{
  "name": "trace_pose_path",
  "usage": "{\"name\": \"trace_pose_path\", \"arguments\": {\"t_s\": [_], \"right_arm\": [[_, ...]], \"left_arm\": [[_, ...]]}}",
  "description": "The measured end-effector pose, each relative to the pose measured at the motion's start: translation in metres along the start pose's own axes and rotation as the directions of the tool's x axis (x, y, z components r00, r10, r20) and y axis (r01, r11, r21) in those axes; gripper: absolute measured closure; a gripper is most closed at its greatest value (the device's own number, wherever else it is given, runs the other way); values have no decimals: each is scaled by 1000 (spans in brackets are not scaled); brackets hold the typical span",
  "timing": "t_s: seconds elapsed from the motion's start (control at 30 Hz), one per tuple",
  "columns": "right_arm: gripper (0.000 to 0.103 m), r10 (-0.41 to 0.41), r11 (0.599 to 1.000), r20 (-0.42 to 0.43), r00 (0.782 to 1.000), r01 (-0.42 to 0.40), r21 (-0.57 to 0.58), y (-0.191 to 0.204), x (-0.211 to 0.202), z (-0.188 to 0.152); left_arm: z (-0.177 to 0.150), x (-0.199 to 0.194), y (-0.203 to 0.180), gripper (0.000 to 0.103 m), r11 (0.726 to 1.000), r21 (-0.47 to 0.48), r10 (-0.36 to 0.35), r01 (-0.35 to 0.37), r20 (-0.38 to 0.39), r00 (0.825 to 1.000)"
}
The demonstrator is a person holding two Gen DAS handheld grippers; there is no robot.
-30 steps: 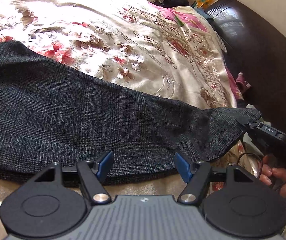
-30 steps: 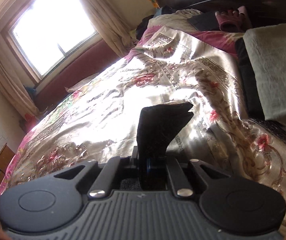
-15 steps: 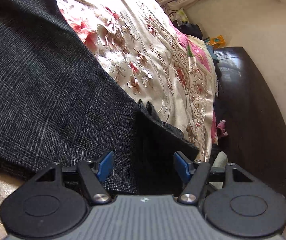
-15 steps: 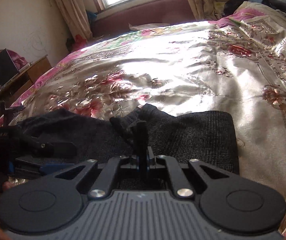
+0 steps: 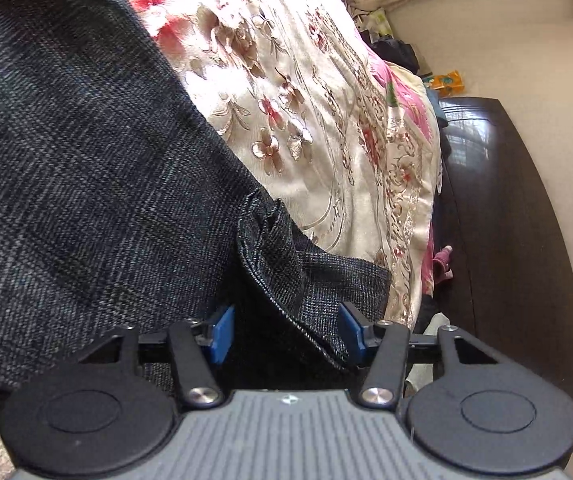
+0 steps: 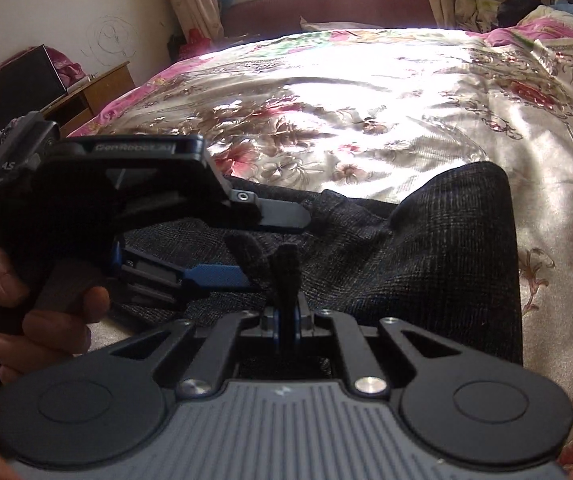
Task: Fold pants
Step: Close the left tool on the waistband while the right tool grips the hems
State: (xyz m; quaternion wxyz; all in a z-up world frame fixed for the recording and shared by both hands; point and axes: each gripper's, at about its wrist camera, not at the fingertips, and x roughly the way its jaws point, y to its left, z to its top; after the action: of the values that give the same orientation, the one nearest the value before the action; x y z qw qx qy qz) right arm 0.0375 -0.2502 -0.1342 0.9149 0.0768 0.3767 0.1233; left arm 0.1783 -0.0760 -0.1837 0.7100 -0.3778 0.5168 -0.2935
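Note:
Dark grey checked pants (image 5: 86, 168) lie on a floral bedspread (image 5: 294, 80). In the left wrist view my left gripper (image 5: 286, 334) is open, its blue fingertips (image 5: 221, 330) apart with a folded hem edge of the pants lying between them. In the right wrist view my right gripper (image 6: 286, 312) is shut on a pinched bit of the pants' hem (image 6: 284, 268). The pants (image 6: 446, 248) are doubled over there, with a rounded fold on the right. The left gripper (image 6: 222, 274) shows in that view too, held by a hand (image 6: 42, 320), its blue finger close beside the pinched hem.
The bedspread (image 6: 366, 100) stretches far ahead toward a window seat (image 6: 326, 4). A dark wooden footboard (image 5: 506, 220) runs along the bed's right side. A wooden nightstand (image 6: 98, 92) stands at the far left. Clothes are piled near the curtains (image 5: 390, 48).
The right gripper has carried the hem over from the far end, doubling the pants. The left gripper has moved in close until the hem lies between its open fingers.

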Motion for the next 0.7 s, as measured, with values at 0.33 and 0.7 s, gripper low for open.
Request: {"name": "trace_pose_path", "arguments": {"t_s": [0.33, 0.7], "right_arm": [[48, 71, 997, -3, 997, -71, 14, -1, -16, 6], [43, 82, 997, -29, 996, -82, 16, 11, 1, 23]], "left_arm": [[0, -14, -42, 82, 947, 283, 124, -151, 110, 986], [49, -112, -12, 82, 873, 362, 229, -327, 287, 930]]}}
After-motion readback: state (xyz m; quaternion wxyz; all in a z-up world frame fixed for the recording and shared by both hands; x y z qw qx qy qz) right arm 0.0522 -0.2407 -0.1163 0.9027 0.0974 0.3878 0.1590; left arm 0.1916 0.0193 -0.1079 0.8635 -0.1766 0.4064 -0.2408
